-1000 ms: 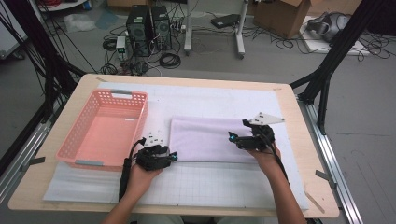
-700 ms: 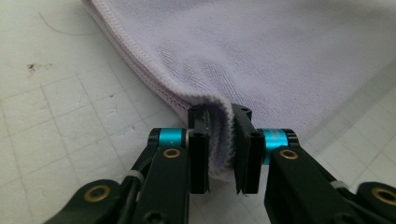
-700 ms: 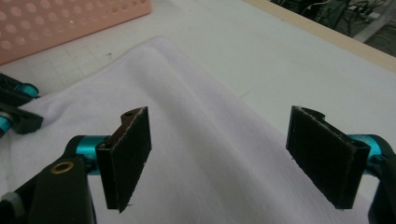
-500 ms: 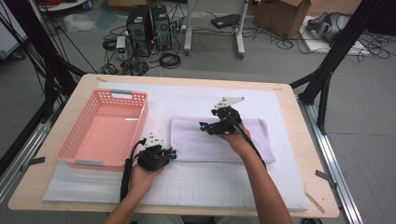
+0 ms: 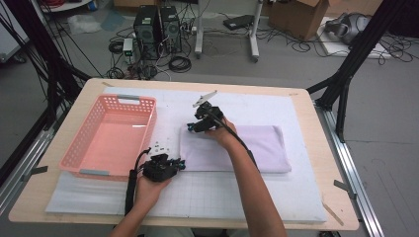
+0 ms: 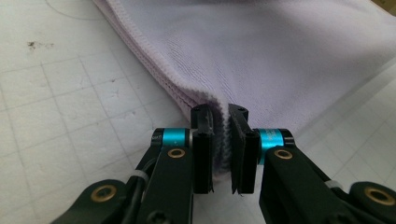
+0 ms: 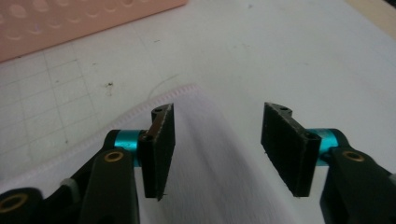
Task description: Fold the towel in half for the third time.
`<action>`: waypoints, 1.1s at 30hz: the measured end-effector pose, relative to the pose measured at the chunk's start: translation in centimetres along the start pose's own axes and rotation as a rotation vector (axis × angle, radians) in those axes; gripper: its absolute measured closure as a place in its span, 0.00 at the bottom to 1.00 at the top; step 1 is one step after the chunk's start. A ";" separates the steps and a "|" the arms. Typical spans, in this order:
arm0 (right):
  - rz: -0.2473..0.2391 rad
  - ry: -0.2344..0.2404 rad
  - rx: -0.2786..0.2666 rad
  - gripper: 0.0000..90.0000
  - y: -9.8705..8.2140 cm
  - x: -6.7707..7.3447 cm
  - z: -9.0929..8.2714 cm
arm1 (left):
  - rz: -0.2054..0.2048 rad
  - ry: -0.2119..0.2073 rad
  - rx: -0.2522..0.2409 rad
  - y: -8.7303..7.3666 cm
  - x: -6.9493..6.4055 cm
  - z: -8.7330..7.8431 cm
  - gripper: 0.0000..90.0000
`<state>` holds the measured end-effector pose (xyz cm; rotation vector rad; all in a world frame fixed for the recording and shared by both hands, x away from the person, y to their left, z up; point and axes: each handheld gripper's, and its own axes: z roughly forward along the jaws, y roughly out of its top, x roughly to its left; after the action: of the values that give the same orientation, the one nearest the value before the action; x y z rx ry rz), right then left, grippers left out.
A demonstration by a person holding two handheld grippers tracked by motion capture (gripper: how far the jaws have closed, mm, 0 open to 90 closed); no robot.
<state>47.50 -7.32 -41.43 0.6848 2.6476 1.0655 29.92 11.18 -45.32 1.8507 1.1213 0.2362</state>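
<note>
Lilac towel (image 6: 261, 51), unlabelled, pinched by left tongs (image 6: 223, 140); right tongs (image 7: 217, 140) closing.

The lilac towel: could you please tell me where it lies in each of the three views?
High view: the lilac towel lies right of centre, beside the pink basket.
Left gripper view: upper right, its corner pinched in the left claw.
Right gripper view: bottom centre, between the right claw's open jaws.
Shared landmark: the gridded white mat.
</note>
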 end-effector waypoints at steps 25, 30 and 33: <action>-0.070 0.066 -0.205 0.97 2.3 -1.2 -3.7 | -0.023 -0.123 -0.162 4.4 -1.6 -3.3 0.91; -0.067 0.051 -0.220 0.96 1.4 -2.1 -5.9 | 0.019 -0.158 -0.140 6.0 -3.3 -2.0 0.91; -0.061 0.033 -0.220 0.96 0.8 -2.7 -7.2 | 0.037 -0.180 -0.122 6.8 -4.3 -1.0 0.90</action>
<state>47.53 -12.48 -35.64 0.5424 2.5081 1.3353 30.95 7.42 -38.25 1.7485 0.9298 0.1517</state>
